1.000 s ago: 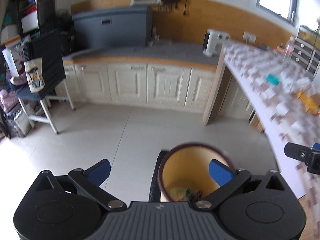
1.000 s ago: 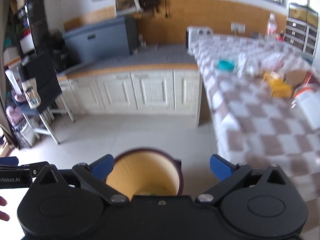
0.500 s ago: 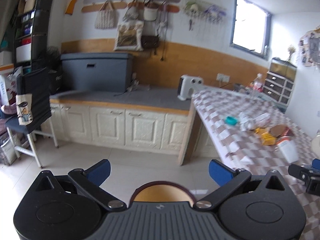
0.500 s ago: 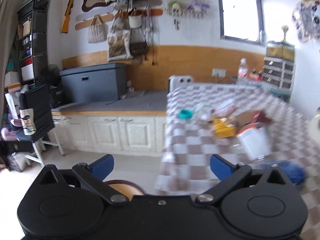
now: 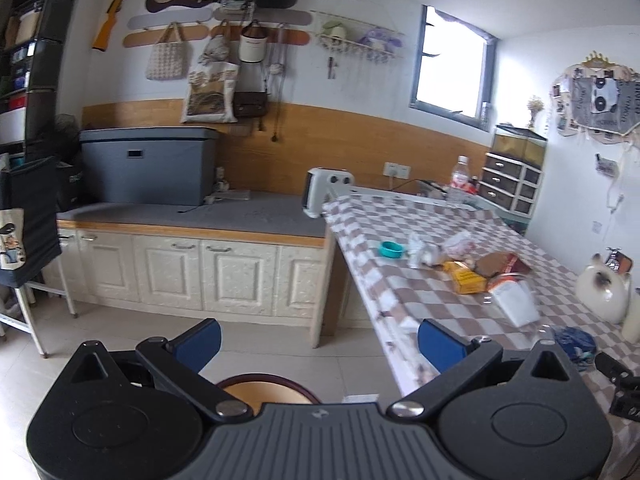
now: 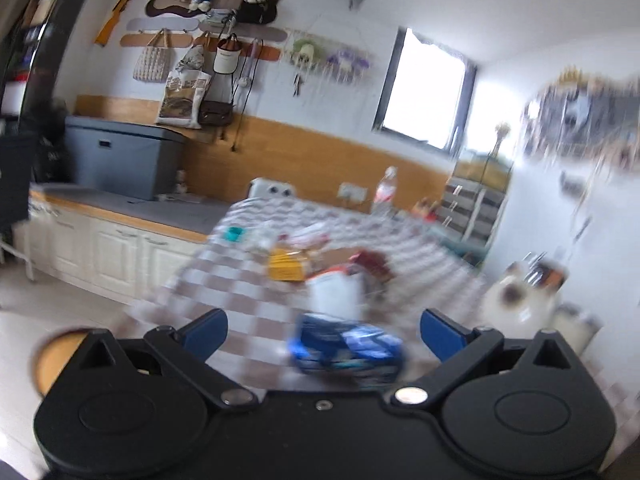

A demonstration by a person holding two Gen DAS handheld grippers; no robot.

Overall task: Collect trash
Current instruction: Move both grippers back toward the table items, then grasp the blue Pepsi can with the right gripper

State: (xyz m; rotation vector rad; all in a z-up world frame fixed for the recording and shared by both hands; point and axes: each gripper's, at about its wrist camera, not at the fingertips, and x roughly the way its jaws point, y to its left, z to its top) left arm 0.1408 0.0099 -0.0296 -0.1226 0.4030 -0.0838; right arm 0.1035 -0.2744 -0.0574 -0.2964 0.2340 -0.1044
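Observation:
Trash lies on the checkered table (image 5: 400,236): a blue crumpled wrapper (image 6: 346,346), also in the left wrist view (image 5: 572,344), a white container (image 5: 514,304), a yellow box (image 5: 464,276), a brown packet (image 5: 502,264), white crumpled paper (image 5: 420,248). A dark-rimmed trash bin (image 5: 266,388) stands on the floor under my left gripper (image 5: 318,340), which is open and empty. My right gripper (image 6: 324,330) is open and empty, with the blue wrapper between and just beyond its fingers. The right wrist view is blurred.
White cabinets with a grey counter (image 5: 192,216) run along the back wall, bearing a grey box (image 5: 146,170) and a white heater (image 5: 326,192). A teal dish (image 5: 390,249), a water bottle (image 5: 460,180) and a cat figurine (image 5: 604,296) stand on the table. A folding stand (image 5: 28,240) is at left.
Both grippers have lifted and swung right from over the bin toward the table. The bin has dropped to the bottom edge of both views. The blue wrapper now sits between the right fingers.

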